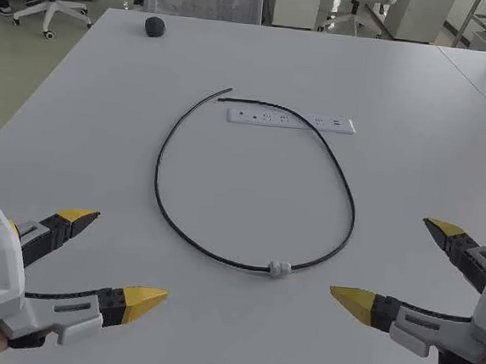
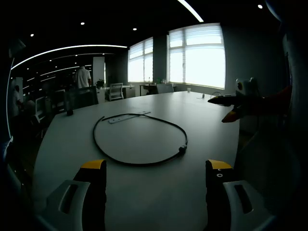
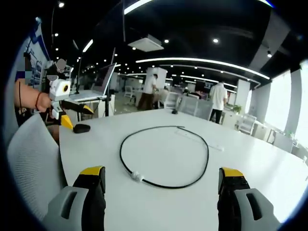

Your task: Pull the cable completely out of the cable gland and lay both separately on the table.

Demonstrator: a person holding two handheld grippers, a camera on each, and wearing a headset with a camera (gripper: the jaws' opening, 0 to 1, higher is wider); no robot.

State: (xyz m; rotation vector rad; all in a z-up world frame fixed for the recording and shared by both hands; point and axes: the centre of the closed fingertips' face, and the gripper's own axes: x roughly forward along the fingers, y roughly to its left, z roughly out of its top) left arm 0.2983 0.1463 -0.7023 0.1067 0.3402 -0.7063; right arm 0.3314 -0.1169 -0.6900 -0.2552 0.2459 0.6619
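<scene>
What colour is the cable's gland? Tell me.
Pale grey-white gland, on a black cable; clearest in the head view.

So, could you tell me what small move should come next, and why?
Probably bring the right gripper onto the gland and shut it there: the gland sits threaded on the cable, nearest that gripper, and both it and the left gripper hang open, touching nothing.

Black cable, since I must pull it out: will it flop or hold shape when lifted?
Probably floppy: the black cable lies in a loose loop flat on the table. Likely light, being thin. The cable gland may slide along if unheld.
</scene>
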